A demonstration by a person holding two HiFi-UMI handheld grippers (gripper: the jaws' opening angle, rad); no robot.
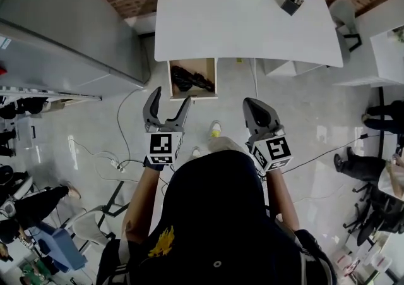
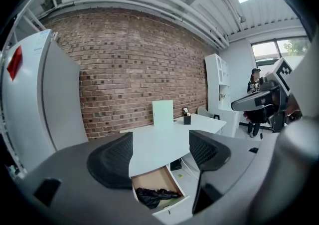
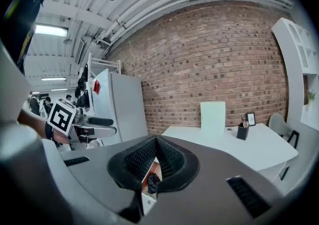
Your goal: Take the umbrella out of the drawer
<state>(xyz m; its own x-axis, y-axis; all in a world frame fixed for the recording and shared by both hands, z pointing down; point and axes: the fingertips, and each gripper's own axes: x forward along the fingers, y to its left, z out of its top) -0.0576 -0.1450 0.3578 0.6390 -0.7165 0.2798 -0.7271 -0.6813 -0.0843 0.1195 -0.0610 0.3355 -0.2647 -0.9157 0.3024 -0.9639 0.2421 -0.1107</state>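
Because the umbrella [image 1: 189, 79] lies exposed in the drawer [image 1: 193, 96] at twelve o'clock, the left gripper [image 1: 170, 97] gapes empty, ready to reach; the right gripper [image 1: 252, 104] is closed on nothing.

No words, numbers or brand names can be read. The only markings are black-and-white square patterns on the cube [image 1: 161, 148] of the left claw [image 1: 170, 98] and the cube [image 1: 273, 151] of the right claw [image 1: 250, 104], a yellow emblem [image 1: 162, 241] on the person's dark top, too small to make out, and a plain red tag [image 2: 15, 63] on the grey cabinet [image 2: 35, 104].
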